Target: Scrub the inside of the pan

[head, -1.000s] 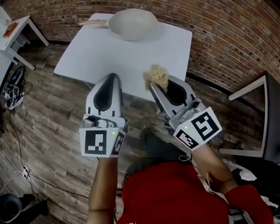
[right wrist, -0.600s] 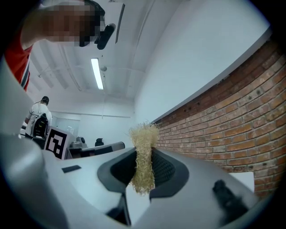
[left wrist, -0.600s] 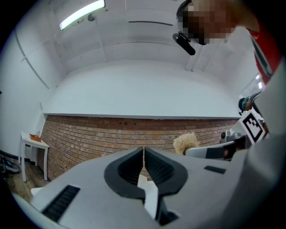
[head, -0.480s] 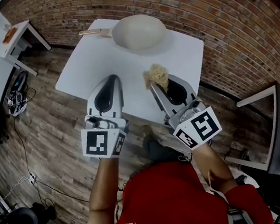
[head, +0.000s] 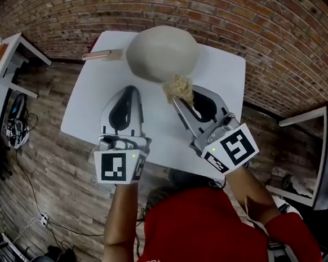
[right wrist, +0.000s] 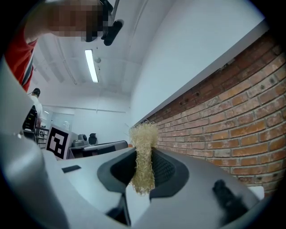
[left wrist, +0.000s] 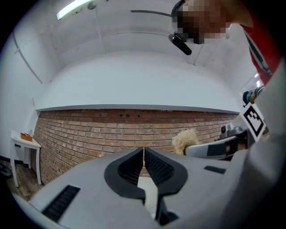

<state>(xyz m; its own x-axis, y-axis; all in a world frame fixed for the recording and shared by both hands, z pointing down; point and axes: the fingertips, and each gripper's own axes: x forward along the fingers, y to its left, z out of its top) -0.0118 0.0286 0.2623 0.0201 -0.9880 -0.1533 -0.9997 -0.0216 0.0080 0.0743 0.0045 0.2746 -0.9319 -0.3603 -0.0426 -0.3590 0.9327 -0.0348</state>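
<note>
Writing: white print is seen on the red shirt (head: 206, 231) at the bottom edge, cut off and not readable. Black-and-white square patterns are carried on the 2 marker cubes, one per gripper.

Counts: 2 grippers, 1 scrubber, 1 pan, 1 worktop, 1 side table.

Left gripper (head: 129, 92): jaws are closed tip to tip with nothing gripped, and it is held over the near part of the white worktop (head: 91, 99).

Right gripper (head: 176, 100): jaws are clamped on a straw-coloured fibrous scrubber (head: 178, 88), whose tuft sticks out past the tips.

Pan (head: 160, 51): a pale beige round is seen at the far side of the worktop, with its wooden handle (head: 97, 55) pointing left. Whether the inside or the underside is facing up cannot be told. In the head view the scrubber is overlapped with the pan's near rim; contact cannot be confirmed.

Further out: a wood-plank floor (head: 47, 159). A small white side table (head: 12, 50) is seen far left with a brown item on it. A brick wall (head: 246, 30) is seen behind the worktop.
</note>
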